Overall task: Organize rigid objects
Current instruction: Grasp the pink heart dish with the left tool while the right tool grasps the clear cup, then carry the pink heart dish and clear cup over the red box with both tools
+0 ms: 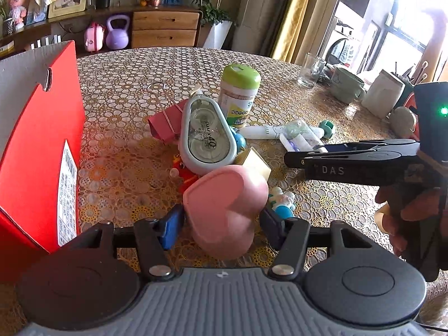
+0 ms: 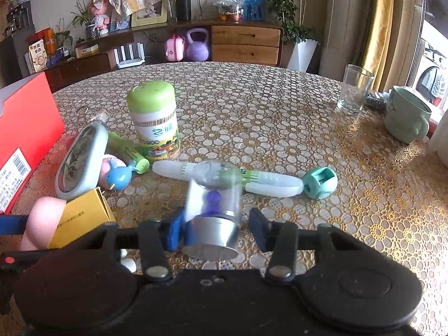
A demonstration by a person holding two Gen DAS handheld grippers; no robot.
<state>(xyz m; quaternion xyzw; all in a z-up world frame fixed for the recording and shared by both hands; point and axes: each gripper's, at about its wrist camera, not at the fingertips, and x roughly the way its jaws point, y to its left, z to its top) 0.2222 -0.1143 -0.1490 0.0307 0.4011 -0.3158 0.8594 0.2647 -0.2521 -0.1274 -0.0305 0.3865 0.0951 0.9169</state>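
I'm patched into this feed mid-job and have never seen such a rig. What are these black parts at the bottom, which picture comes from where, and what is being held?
There is no robot arm: a person carries one hand-held gripper in each hand, with a fisheye camera looking along its two fingers. The left view shows the left hand-held gripper around a pink heart-shaped box; whether the pads press it is unclear. The right view shows the right hand-held gripper around a small clear jar with a metal lid, its right pad apart. On the patterned tablecloth lie a green-lidded canister, a grey correction-tape dispenser and a red cardboard box.
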